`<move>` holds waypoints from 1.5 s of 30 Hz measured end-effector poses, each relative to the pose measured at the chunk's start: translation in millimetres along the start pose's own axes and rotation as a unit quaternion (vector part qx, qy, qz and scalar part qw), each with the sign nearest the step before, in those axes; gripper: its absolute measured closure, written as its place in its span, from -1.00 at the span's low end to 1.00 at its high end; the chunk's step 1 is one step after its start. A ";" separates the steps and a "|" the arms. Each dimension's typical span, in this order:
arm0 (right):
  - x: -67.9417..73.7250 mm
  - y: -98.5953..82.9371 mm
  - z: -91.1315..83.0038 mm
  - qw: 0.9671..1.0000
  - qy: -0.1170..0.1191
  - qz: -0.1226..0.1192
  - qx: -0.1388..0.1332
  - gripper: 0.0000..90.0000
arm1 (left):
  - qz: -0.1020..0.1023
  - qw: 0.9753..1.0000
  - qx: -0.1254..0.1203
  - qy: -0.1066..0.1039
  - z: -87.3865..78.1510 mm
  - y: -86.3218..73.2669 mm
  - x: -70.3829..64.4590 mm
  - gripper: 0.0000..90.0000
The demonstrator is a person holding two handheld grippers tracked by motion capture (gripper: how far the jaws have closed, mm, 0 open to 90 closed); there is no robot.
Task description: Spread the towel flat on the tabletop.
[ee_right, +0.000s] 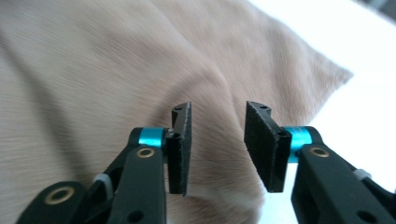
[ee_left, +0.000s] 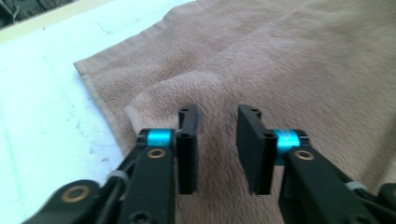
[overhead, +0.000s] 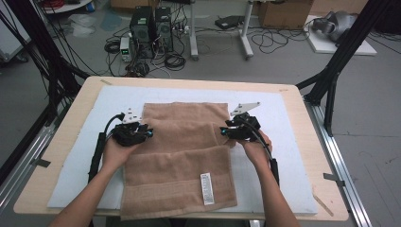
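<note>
Nearest the high camera lay the front hem of one tan towel (overhead: pixel 179 156), hanging slightly past the near edge of the desk (overhead: pixel 302 101). One white care label (overhead: pixel 206 188) sat on that front part, right of centre. The towel lay lengthwise down the middle of the desk, resting on one pale blue-white mat (overhead: pixel 85 156) that covered most of the wooden top. Across the towel's middle ran a raised fold, and the nearer layer ended there in a soft ridge.

Two grippers worked at that fold, one at each side edge of the towel. The left gripper (overhead: pixel 144 132) sat at the towel's left edge, held by the left hand (overhead: pixel 116 151); in the left gripper view its two black jaws stood apart with a clear gap, the tan pile showing between them and nothing pinched. The right gripper (overhead: pixel 226 132) sat at the towel's right edge, held by the right hand (overhead: pixel 255 149); in the right gripper view its two jaws were likewise spread, a hump of towel (ee_right: pixel 140 70) rising just beyond them but not clamped. Each gripper carried one grey three-cornered plate and trailed one black cable along the forearm.

Beyond the desk, on the floor, stood two dark computer towers (overhead: pixel 152 26) among loose cables, and two cardboard boxes (overhead: pixel 283 13) farther back.
</note>
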State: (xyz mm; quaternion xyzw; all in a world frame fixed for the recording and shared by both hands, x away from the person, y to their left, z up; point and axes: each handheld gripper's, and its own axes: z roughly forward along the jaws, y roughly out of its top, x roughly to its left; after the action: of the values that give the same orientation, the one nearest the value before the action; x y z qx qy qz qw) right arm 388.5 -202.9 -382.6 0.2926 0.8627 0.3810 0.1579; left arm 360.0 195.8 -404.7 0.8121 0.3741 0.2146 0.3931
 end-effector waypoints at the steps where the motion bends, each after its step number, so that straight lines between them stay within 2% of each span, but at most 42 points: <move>1: 4.3 0.3 -6.5 1.000 0.013 -0.001 -0.009 0.28 | 0.007 1.000 0.005 -0.003 -3.2 -0.9 -1.1 0.48; 2: 8.9 0.3 -11.7 1.000 0.024 -0.004 -0.016 0.26 | 0.014 1.000 0.010 -0.003 -5.6 -2.2 -2.4 0.46; 5: 24.4 -3.0 -18.9 0.999 0.046 -0.027 -0.009 0.24 | 0.028 0.999 0.017 -0.011 -12.2 -8.2 -6.4 0.44; 8: 36.5 -12.7 -14.2 0.997 0.068 -0.041 0.021 0.20 | 0.033 0.999 0.024 -0.025 -16.4 -14.8 -10.9 0.43; 9: 38.3 -15.6 -12.6 0.996 0.075 -0.042 0.025 0.18 | 0.038 0.998 0.033 -0.032 -17.6 -16.1 -12.7 0.43; 11: 42.0 -22.7 -7.7 0.994 0.098 -0.034 0.034 0.14 | 0.045 0.997 0.034 -0.047 -21.0 -19.9 -17.5 0.41; 13: 45.1 -29.1 -3.6 0.993 0.106 -0.033 0.041 0.14 | 0.052 0.996 0.043 -0.059 -23.3 -24.7 -21.5 0.39; 16: 47.3 -35.2 -1.4 0.991 0.121 -0.033 0.048 0.43 | 0.056 0.994 0.059 -0.072 -23.6 -33.6 -25.5 0.43; 18: 49.9 -38.2 -2.2 0.990 0.129 -0.039 0.051 0.67 | 0.059 0.993 0.063 -0.082 -24.1 -38.1 -26.7 0.57; 20: 53.4 -40.1 -5.5 0.989 0.130 -0.046 0.051 0.73 | 0.067 0.992 0.059 -0.090 -25.6 -43.2 -29.0 0.76; 22: 57.0 -41.7 -11.9 0.989 0.130 -0.049 0.040 0.73 | 0.066 0.992 0.056 -0.096 -29.1 -47.1 -30.8 0.87; 27: 69.0 -43.6 -29.8 0.988 0.138 -0.065 0.021 0.72 | 0.067 0.991 0.045 -0.107 -41.5 -49.8 -35.2 0.92; 34: 90.9 -45.2 -48.8 0.980 0.176 -0.090 0.030 0.50 | 0.068 0.987 0.019 -0.144 -70.8 -49.7 -44.7 0.87; 37: 96.7 -40.2 -63.8 0.979 0.180 -0.097 0.016 0.41 | 0.069 0.987 0.003 -0.143 -82.7 -43.4 -44.0 0.81; 40: 93.5 -29.4 -76.6 0.978 0.186 -0.093 -0.017 0.37 | 0.068 0.989 -0.014 -0.133 -87.2 -32.7 -40.0 0.75; 42: 87.7 -20.4 -77.4 0.980 0.174 -0.092 -0.031 0.37 | 0.063 0.991 -0.021 -0.119 -82.8 -26.0 -35.3 0.72; 44: 79.9 -12.7 -69.5 0.984 0.157 -0.084 -0.026 0.39 | 0.059 0.993 -0.018 -0.101 -73.0 -22.5 -29.4 0.72; 45: 75.4 -10.0 -62.9 0.985 0.153 -0.079 -0.021 0.44 | 0.050 0.994 -0.013 -0.092 -66.3 -21.8 -26.2 0.72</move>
State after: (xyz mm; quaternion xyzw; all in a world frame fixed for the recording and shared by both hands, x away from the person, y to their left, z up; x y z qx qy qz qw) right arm 294.7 -196.7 -352.4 0.1583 0.8890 0.4256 0.0595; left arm 291.3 216.2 -383.8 0.8408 0.2922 0.1636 0.4253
